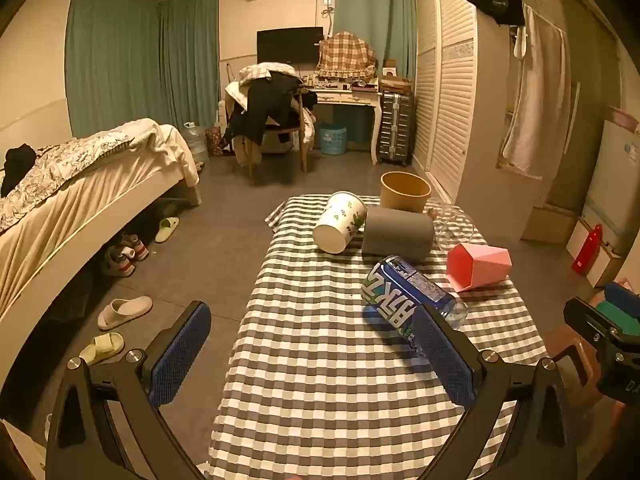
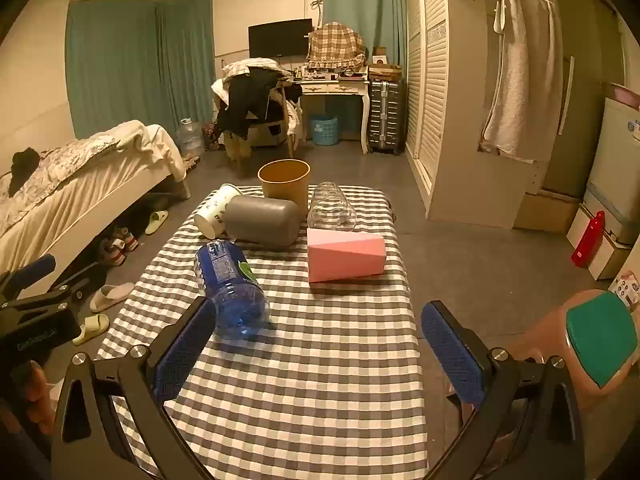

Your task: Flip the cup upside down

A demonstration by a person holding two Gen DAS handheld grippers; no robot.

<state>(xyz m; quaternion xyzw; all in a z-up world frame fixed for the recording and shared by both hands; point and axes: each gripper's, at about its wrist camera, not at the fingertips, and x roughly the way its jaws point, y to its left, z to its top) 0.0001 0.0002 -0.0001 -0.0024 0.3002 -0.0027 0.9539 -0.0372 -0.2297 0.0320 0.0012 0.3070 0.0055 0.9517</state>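
Note:
Several cups lie on their sides on the checkered table [image 1: 320, 360] [image 2: 320, 360]: a blue clear plastic cup [image 1: 408, 300] [image 2: 232, 284], a pink faceted cup [image 1: 478, 266] [image 2: 344, 254], a grey cup [image 1: 398, 232] [image 2: 262, 220], a white printed cup [image 1: 340, 222] [image 2: 216, 210] and a clear glass [image 1: 456, 224] [image 2: 332, 206]. A brown paper cup [image 1: 404, 192] [image 2: 284, 184] stands upright at the far end. My left gripper [image 1: 312, 356] is open and empty, its right finger just in front of the blue cup. My right gripper [image 2: 320, 356] is open and empty above the near table.
A bed [image 1: 80, 200] and slippers [image 1: 124, 312] lie on the floor to the left. A wardrobe [image 2: 440, 120] and a small fridge [image 2: 616, 160] stand to the right. A pink stool with a teal top [image 2: 592, 340] is beside the table's right edge.

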